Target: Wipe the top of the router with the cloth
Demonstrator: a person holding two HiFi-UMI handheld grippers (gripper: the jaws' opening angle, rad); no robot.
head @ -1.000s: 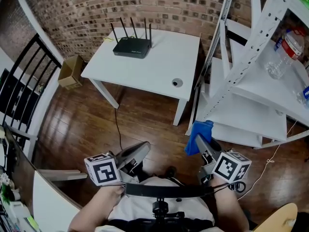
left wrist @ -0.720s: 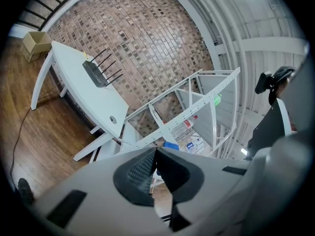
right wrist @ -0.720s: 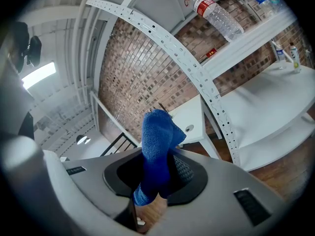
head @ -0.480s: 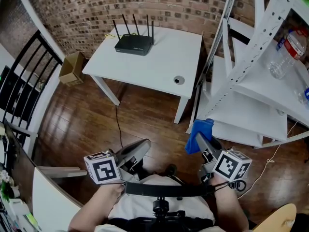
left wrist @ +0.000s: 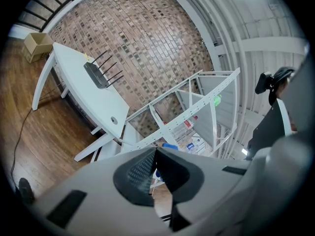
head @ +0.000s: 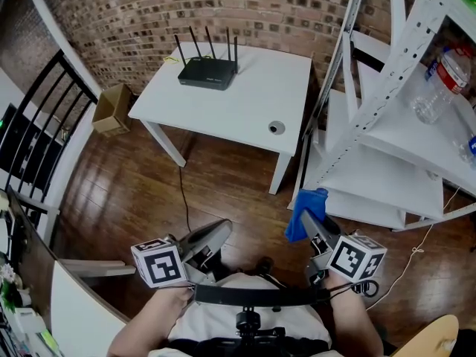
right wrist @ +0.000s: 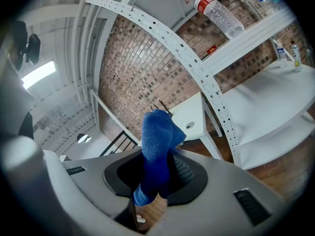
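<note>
A black router (head: 207, 71) with several upright antennas sits near the far left corner of a white table (head: 245, 103); the left gripper view also catches the router (left wrist: 97, 74). My right gripper (head: 307, 219) is shut on a blue cloth (head: 308, 210), which stands up between its jaws in the right gripper view (right wrist: 156, 151). My left gripper (head: 217, 231) is shut with nothing in it (left wrist: 155, 154). Both grippers are held close to my body, well short of the table, above the wooden floor.
White metal shelving (head: 387, 117) stands to the right of the table, with a plastic bottle (head: 435, 80) on a shelf. A cardboard box (head: 111, 110) sits on the floor left of the table. A cable (head: 182, 199) trails across the floor. The table has a round grommet hole (head: 276, 128).
The view has shifted slightly, with the table and router a little nearer the middle. Both grippers keep their pose, and the cloth stays in the right one.
</note>
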